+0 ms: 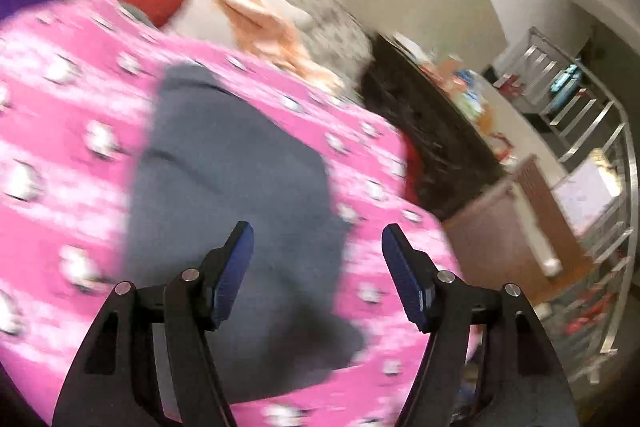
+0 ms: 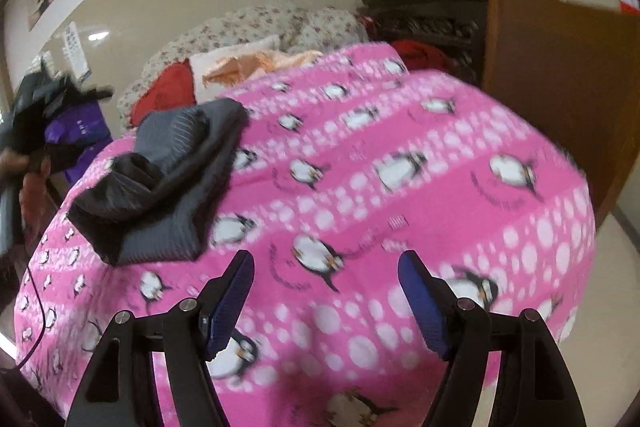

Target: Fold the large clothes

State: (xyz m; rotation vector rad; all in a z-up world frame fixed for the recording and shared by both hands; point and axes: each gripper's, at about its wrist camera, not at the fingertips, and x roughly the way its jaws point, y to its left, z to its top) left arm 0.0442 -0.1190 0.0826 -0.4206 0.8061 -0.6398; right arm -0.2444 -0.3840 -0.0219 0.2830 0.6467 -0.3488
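Note:
A dark grey garment [image 1: 232, 187] lies folded in a thick bundle on a pink blanket with penguins [image 1: 60, 147], which covers the work surface. My left gripper [image 1: 317, 231] hangs open above the near end of the garment, with nothing between its blue pads. In the right wrist view the grey garment [image 2: 176, 187] sits at the left of the pink blanket [image 2: 440, 167], its top layer rumpled. My right gripper [image 2: 327, 259] is open over bare blanket, to the right of the garment and apart from it. A person's hand [image 2: 28, 183] holding a dark, blurred device shows at the left edge.
Behind the blanket lie a red cloth [image 2: 168, 91], a peach cloth [image 2: 248, 65] and floral bedding [image 2: 256, 23]. A purple bag [image 2: 80, 127] stands at the left. A dark cabinet [image 1: 432, 131], a brown wooden cabinet [image 2: 560, 87] and a metal rack [image 1: 592, 131] stand to the right.

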